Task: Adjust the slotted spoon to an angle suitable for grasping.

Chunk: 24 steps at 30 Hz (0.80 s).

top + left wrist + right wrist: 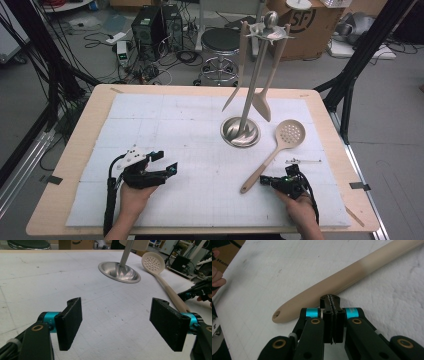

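1. Right tool (333, 305): my jaws are pressed together on nothing, tips just beside the beige slotted spoon's (274, 153) handle, which lies flat on the white padded surface (190, 145).
2. I judge I must open wide, straddle the handle squarely, then close.
3. Left tool (116, 325) gapes, empty.

The white mat (165, 125) lies bare across its left half and along the near edge between the two hands. Toward the far right corner the steel utensil stand (241, 131) rises tall with hanging tools, blocking passage there. The skimmer (274, 152) lies slantwise from that stand's base toward the near right corner, its handle end just beside the right gripper (265, 181).
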Available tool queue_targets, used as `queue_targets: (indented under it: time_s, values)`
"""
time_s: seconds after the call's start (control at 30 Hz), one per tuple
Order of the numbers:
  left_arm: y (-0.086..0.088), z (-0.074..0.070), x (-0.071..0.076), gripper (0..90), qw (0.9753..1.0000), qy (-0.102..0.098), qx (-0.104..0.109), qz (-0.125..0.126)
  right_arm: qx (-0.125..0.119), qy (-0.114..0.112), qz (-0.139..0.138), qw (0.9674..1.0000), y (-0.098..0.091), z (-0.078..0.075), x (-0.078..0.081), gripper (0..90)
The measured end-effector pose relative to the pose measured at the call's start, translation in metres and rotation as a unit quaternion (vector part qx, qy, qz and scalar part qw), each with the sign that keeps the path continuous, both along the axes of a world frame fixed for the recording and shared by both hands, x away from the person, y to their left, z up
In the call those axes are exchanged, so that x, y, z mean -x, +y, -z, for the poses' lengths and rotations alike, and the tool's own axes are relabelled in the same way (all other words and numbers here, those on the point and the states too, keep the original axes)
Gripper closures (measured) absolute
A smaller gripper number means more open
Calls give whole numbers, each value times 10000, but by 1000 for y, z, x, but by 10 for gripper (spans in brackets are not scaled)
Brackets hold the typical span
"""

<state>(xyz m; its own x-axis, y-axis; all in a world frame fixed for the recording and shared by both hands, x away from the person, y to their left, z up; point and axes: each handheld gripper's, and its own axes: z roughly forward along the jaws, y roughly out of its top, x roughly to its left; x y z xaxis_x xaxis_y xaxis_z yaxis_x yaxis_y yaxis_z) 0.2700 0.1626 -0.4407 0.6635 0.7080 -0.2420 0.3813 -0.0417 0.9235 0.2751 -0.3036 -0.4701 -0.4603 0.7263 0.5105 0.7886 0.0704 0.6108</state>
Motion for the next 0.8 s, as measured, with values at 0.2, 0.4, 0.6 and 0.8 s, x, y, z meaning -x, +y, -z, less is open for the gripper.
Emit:
queue_targets:
  time_s: [0.2, 0.4, 0.6, 0.8]
  values:
    - [-1, 0, 1, 267, 10000, 10, 16, 21, 2, 1, -9, 10000, 3, 0, -3, 900]
    - [-1, 1, -1, 268, 10000, 16, -9, 4, -28, 30, -24, 10000, 6, 0, -7, 900]
    - [-1, 1, -2, 267, 10000, 3, -11, -14, -1, 4, -34, 10000, 19, 0, -18, 900]
    - [0, 1, -1, 268, 10000, 12, -31, -6, -37, 50, -112, 9999, 28, 0, -33, 900]
